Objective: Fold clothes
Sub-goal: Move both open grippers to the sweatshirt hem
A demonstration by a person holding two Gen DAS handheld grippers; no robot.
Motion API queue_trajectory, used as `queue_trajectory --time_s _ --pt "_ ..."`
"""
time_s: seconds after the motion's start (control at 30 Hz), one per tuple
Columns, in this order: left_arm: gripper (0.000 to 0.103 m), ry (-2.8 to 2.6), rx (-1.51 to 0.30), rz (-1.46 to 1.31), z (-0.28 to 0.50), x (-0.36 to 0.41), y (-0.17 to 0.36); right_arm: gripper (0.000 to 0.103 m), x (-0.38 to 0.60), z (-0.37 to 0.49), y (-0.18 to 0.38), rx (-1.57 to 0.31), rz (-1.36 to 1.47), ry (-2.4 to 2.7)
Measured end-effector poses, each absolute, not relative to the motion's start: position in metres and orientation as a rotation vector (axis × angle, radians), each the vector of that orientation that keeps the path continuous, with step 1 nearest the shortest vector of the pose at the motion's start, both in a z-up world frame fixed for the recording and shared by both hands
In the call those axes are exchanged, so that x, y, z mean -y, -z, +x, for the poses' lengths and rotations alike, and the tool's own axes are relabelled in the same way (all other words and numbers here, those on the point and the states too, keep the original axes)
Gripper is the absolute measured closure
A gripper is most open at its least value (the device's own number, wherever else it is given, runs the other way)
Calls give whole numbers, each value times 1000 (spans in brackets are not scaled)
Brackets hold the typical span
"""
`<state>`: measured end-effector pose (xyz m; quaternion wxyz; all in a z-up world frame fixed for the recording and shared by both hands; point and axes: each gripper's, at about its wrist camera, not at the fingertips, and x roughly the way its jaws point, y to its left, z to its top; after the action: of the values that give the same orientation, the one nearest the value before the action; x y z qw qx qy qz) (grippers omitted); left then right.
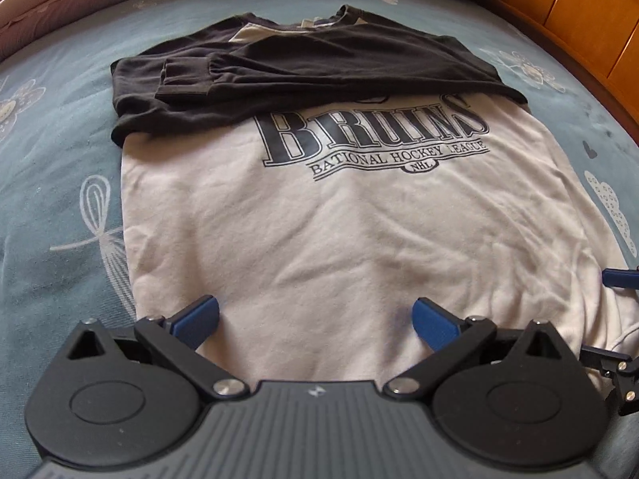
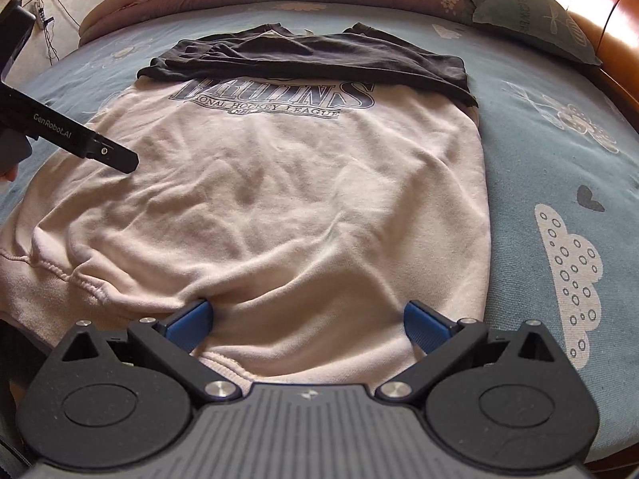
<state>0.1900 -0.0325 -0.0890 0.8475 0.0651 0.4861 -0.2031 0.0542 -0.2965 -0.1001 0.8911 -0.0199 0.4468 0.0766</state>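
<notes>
On the blue patterned bed (image 1: 60, 167), your left gripper (image 1: 315, 317) and right gripper (image 2: 307, 321) gape wide, seemingly empty, over the white black-sleeved sweatshirt's (image 1: 339, 219) hem.

Soft matt cotton sweatshirt (image 1: 339, 239), printed cloth bedsheet (image 1: 60, 167), glossy varnished wooden bed frame (image 1: 579, 12).

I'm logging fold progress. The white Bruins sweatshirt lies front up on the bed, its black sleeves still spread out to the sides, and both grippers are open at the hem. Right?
Not quite. The black sleeves are not spread out: both are folded across the chest, above the print, as the left wrist view shows. The rest holds: the sweatshirt lies front up on the bed, and the left gripper and right gripper are open at the hem.
</notes>
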Motion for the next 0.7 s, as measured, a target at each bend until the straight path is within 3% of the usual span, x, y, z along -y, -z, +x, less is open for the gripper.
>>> queue_trajectory --time_s 0.27,0.5,0.7 --pt "1 499 -991 271 161 31 80 0 294 53 101 -906 -104 -196" --pt "1 640 -820 428 102 44 56 0 296 54 99 -914 -119 -222" --pt "1 679 -850 518 66 53 71 0 293 53 92 -937 -114 -266"
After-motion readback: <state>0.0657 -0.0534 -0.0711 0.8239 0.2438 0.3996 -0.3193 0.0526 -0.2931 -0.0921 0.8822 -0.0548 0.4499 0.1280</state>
